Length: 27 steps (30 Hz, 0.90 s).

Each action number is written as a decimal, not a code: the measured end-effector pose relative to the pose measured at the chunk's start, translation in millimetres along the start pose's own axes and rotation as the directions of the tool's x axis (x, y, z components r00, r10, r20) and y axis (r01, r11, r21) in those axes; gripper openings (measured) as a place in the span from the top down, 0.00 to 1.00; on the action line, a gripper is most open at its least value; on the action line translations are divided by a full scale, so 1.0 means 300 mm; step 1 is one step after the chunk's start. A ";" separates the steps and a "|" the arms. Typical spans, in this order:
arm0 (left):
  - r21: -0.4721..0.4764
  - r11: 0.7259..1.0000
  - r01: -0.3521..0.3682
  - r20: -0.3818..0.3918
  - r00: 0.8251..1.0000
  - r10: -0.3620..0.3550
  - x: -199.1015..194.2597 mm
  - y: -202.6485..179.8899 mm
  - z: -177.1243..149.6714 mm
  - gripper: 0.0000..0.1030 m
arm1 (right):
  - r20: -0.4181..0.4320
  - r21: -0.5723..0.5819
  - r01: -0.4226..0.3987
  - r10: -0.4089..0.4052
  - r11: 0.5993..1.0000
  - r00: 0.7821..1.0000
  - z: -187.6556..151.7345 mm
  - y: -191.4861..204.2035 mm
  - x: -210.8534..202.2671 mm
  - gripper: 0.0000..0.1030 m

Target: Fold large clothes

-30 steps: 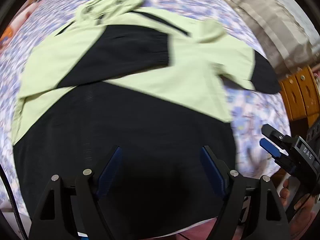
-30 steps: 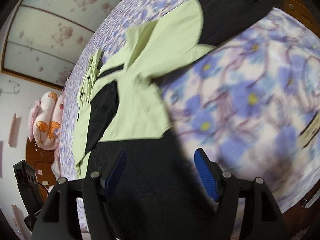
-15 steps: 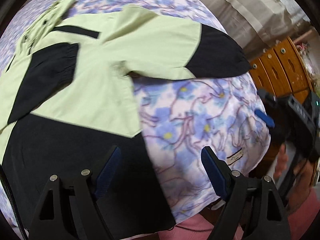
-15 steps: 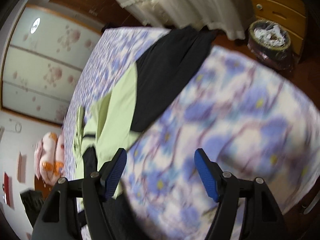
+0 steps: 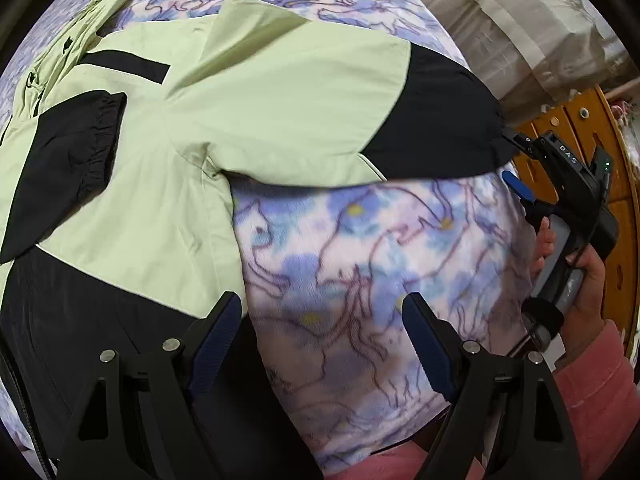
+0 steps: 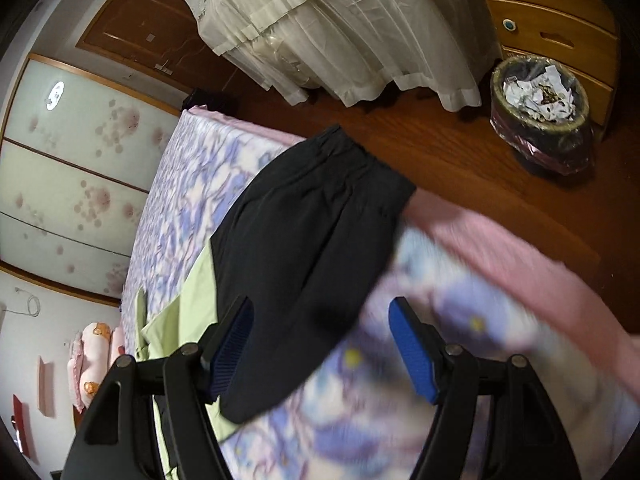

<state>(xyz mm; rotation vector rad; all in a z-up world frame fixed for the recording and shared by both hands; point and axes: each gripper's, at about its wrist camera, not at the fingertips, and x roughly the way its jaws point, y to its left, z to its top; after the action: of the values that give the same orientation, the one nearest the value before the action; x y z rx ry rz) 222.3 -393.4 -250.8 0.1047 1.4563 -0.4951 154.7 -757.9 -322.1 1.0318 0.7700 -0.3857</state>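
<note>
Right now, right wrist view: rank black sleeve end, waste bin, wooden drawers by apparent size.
1. black sleeve end, but it lies nearest the camera
2 and 3. wooden drawers and waste bin: look alike; drawers cut off by the frame.

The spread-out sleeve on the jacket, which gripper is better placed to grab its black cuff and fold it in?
Right. The right gripper, open, sits right at the sleeve's black cuff. The left gripper hovers open over the bedspread beside the jacket body, farther from the cuff.

White letters "DAS" on black body of right hand-held gripper (image 5: 516,168); no other text readable.
</note>
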 end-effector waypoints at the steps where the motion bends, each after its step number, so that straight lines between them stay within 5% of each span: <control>1: -0.002 1.000 -0.012 0.003 1.000 0.012 0.005 0.005 0.013 0.21 | 0.017 -0.001 0.006 -0.006 1.000 1.000 0.009 -0.005 0.010 0.32; 9: 0.005 1.000 -0.029 0.043 0.999 0.029 0.038 0.018 0.071 0.21 | 0.141 0.049 -0.003 -0.004 0.999 0.990 0.066 -0.039 0.052 0.34; 13: -0.061 0.998 0.006 0.045 0.999 -0.004 0.048 0.043 0.061 0.21 | 0.162 0.089 0.038 -0.052 0.995 0.985 0.081 -0.052 0.052 0.70; 16: -0.097 0.995 0.037 0.047 0.998 -0.033 0.038 0.058 0.037 0.21 | 0.174 0.126 -0.006 -0.016 0.992 0.985 0.083 -0.074 0.030 0.87; 27: -0.081 0.997 0.003 0.124 0.992 0.007 -0.100 0.169 -0.011 0.21 | 0.199 0.132 -0.007 -0.020 0.991 0.980 0.062 0.043 -0.116 0.90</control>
<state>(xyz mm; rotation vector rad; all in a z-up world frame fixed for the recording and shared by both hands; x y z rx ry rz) 237.7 -339.0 -233.9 0.0111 1.3523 -0.4328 146.2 -770.0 -283.4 1.0955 0.5728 -0.5438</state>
